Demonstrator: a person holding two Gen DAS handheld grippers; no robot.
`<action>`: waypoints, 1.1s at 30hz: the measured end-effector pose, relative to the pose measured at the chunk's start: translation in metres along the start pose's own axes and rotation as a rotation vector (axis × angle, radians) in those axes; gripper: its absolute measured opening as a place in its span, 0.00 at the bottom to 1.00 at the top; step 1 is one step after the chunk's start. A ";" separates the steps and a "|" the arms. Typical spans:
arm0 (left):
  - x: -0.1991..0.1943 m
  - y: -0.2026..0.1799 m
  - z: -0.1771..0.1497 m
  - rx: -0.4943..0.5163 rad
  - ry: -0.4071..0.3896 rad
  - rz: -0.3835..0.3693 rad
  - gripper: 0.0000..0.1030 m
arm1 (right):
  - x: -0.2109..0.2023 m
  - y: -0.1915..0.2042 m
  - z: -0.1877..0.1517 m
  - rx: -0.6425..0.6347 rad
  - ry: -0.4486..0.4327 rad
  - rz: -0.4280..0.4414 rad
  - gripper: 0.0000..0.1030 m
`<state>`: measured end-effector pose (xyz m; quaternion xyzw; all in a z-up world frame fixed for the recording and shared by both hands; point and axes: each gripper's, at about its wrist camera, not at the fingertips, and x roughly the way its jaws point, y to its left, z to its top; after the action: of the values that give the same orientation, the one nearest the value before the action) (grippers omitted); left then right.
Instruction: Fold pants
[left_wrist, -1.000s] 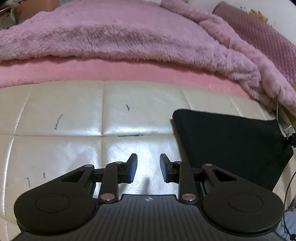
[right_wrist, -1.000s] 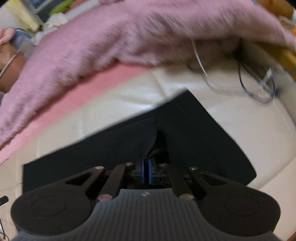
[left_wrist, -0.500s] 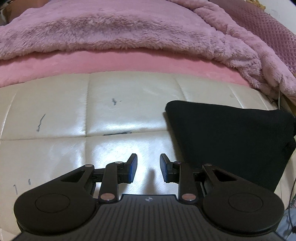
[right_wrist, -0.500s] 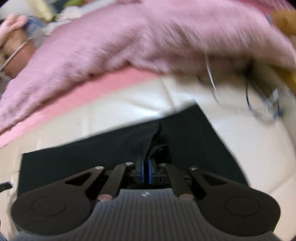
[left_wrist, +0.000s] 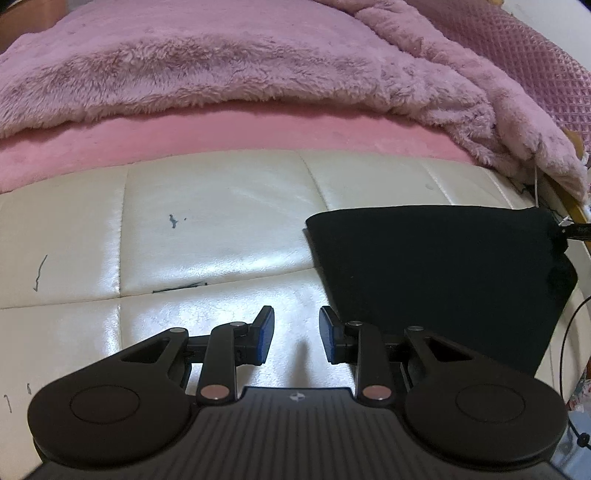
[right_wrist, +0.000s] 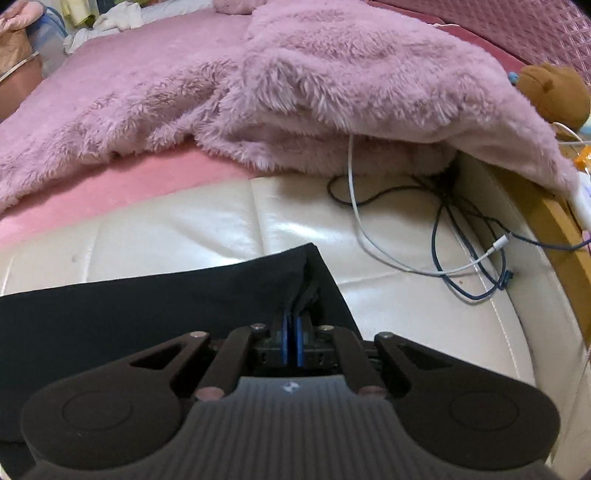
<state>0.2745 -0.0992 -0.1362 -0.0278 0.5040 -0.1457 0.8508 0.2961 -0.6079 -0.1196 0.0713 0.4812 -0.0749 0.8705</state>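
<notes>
The black pants lie folded flat on the cream leather surface, at the right of the left wrist view. My left gripper is open and empty, just left of the pants' near edge, above bare leather. In the right wrist view my right gripper is shut on a bunched fold of the black pants at their right end, and the cloth spreads away to the left.
A fluffy pink blanket and a pink sheet lie beyond the cream surface. White and dark blue cables lie loose to the right of the pants. A brown plush toy sits at the far right by a wooden edge.
My right gripper, still shut on the pants, has swung right, bringing the cables into view. My left gripper stays open and has shifted a little; the pants sit slightly farther left in its view.
</notes>
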 end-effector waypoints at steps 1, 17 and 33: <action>0.002 0.001 0.000 -0.008 0.004 0.001 0.32 | 0.000 0.000 -0.001 -0.003 -0.007 0.000 0.00; 0.013 0.003 -0.005 -0.137 0.017 -0.132 0.43 | 0.020 0.008 -0.021 -0.183 -0.064 -0.251 0.19; 0.023 -0.035 -0.027 -0.143 0.064 -0.113 0.31 | 0.028 -0.037 -0.036 0.097 0.007 -0.032 0.45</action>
<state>0.2540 -0.1361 -0.1628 -0.1121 0.5379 -0.1577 0.8205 0.2737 -0.6389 -0.1649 0.1061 0.4811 -0.1120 0.8630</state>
